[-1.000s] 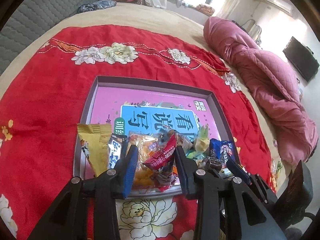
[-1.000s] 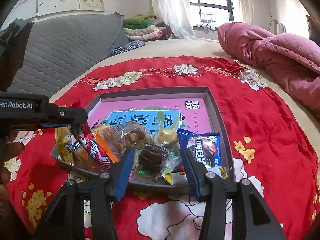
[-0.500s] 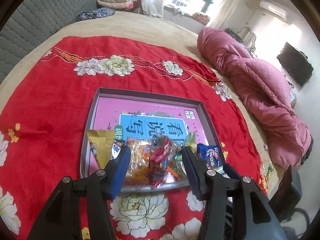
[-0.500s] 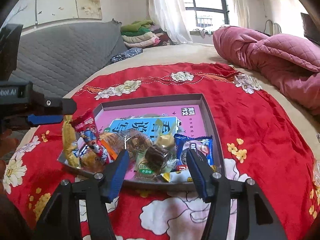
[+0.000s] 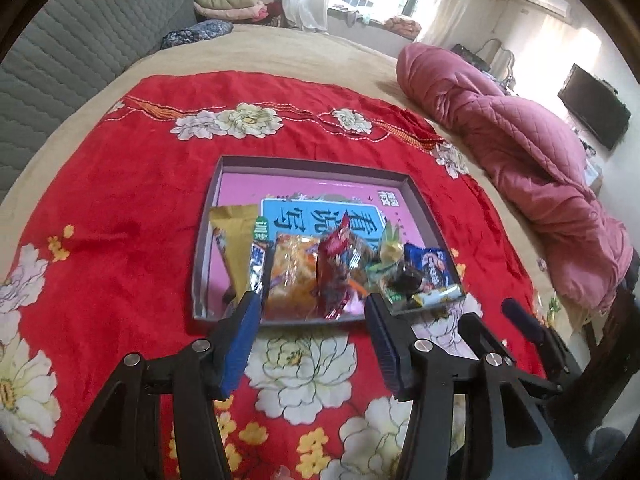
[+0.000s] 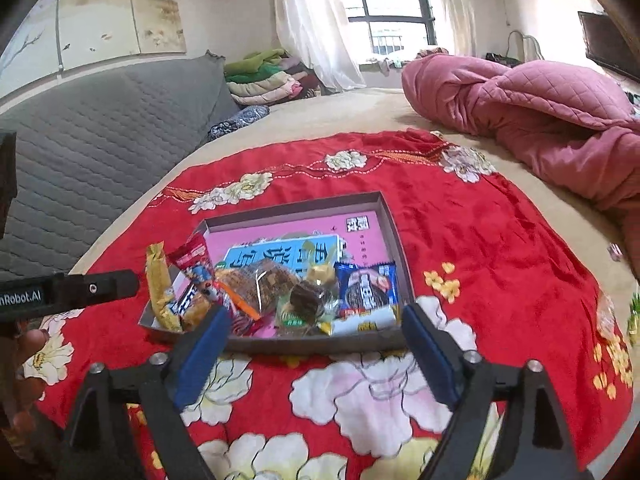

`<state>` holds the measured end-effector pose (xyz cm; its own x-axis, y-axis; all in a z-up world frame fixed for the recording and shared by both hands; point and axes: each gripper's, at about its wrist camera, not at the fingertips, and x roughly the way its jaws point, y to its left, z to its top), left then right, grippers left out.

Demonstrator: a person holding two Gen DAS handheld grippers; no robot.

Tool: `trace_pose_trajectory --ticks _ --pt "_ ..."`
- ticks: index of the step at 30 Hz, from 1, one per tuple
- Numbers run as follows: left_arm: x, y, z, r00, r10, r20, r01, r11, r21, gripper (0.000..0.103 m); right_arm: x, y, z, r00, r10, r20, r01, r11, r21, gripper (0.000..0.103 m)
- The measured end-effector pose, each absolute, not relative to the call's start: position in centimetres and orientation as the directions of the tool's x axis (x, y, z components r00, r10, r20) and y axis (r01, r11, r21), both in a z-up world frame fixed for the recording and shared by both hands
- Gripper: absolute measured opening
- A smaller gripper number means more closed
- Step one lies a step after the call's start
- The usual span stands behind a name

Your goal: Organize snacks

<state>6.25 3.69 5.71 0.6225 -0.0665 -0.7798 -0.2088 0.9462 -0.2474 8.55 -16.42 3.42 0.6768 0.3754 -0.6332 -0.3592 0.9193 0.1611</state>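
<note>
- Bed (image 5: pixel 304 46) with beige sheet, spread with red flower-printed cloth (image 5: pixel 120 208); rumpled pink quilted blanket (image 5: pixel 520 152) along the right side, well apart from the work.
- Shallow grey cardboard box lid with pink printed floor (image 5: pixel 416 196) lying flat on the red cloth; far half bare, all snacks crowded against the near wall.
- Snacks in the lid, left to right: gold foil packet (image 5: pixel 234 240), clear bag of orange pieces (image 5: pixel 294 272), dark red wrapper (image 5: pixel 336 256), blue cookie packet (image 5: pixel 430 266), dark round sweet in clear wrap (image 6: pixel 306 300).
- Left tool (image 5: pixel 312 316) just short of the near wall, fingers apart, nothing between them.
- Right tool (image 6: pixel 316 338) likewise at the near wall, jaws opening wide, nothing held.
- Step judged: between picks; pile gathered in the lid but unsorted, both tools free.
- Next move judged: choose one packet at the pile's edge, lower over the wall, close on it alone. Blue cookie packet looks most exposed; overlapping wrappers likely to drag along.
</note>
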Motion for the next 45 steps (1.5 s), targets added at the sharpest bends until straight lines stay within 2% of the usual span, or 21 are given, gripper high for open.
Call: trace_pose_trajectory --ticks 4,8,16,45 --pt "5.0 2.8 5.6 0.612 -0.055 -0.789 -0.205 0.953 -0.226 0.056 7.2 -16.5 4.0 0.684 0.357 -0.636 -0.353 0.925 0.139 0.091" --pt "3.6 1.3 4.7 0.583 -0.043 -0.811 -0.192 0.963 -0.189 0.056 6.1 -16.4 4.5 0.691 0.328 -0.644 -0.345 0.933 0.105 0.097" --pt "2.0 -0.6 2.0 0.499 -0.051 -0.865 -0.184 0.969 -0.164 0.056 4.0 -16.2 3.8 0.655 0.278 -0.703 -0.353 0.935 0.042 0.097" --pt "1.4 0.0 1.3 0.482 -0.028 -0.875 -0.227 0.961 -0.156 0.056 3.6 -16.1 2.8 0.628 0.268 -0.731 -0.360 0.932 0.033 0.098"
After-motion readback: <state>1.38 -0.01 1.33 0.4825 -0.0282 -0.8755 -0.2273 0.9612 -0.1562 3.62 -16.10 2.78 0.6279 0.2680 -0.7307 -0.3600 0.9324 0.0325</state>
